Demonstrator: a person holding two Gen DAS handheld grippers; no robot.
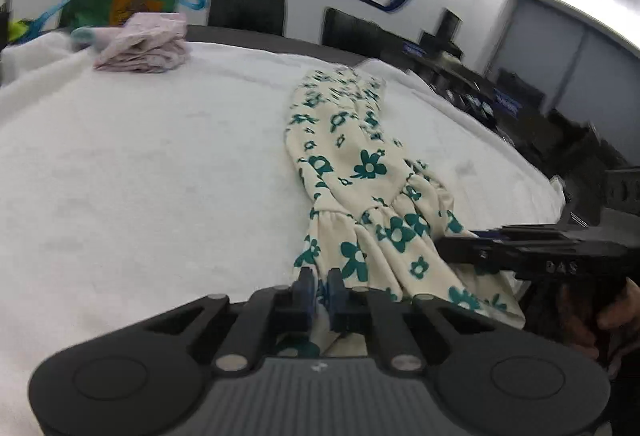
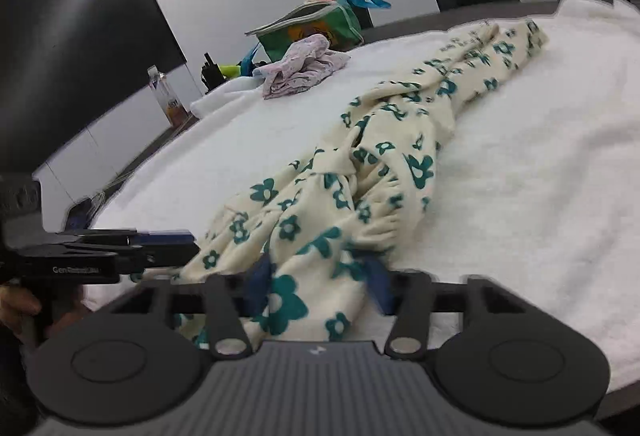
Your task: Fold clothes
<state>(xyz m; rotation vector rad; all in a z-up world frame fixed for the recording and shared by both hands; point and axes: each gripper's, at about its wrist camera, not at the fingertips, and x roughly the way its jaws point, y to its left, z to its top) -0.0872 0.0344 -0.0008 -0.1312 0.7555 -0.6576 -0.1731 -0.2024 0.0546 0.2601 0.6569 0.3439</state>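
A cream dress [image 1: 360,172] with teal flowers lies lengthwise on the white cloth [image 1: 140,164] that covers the tabletop, bunched into a long, narrow, wrinkled strip; its ruffled hem is nearest the cameras and its far end reaches toward the back edge of the cloth. The left hand-held gripper [image 1: 319,286] has its blue-padded fingers drawn close together, pinching a fold of the hem between them. In the right wrist view the right hand-held gripper [image 2: 318,286] has its fingers set wider apart, with a thick bundle of the dress [image 2: 360,172] filling the space between them; the blue pads [image 2: 378,286] press against the fabric on both sides, so it grips the dress too. Each gripper shows in the other's view, side-on and just beside the hem: the right one [image 1: 452,246] at the right edge of the left view, the left one [image 2: 176,240] at the left edge of the right view, each held by a hand [image 2: 20,308] that is only partly visible. At the far left corner of the cloth sits a crumpled pink garment [image 1: 142,48], well apart from the dress, and just behind it a green bag [image 1: 120,2] with blue handles. A clear bottle [image 2: 166,96] stands beyond the edge of the cloth, in front of a dark screen [image 2: 76,48] on the wall. Black chairs [image 1: 246,10] line the far side of the tabletop
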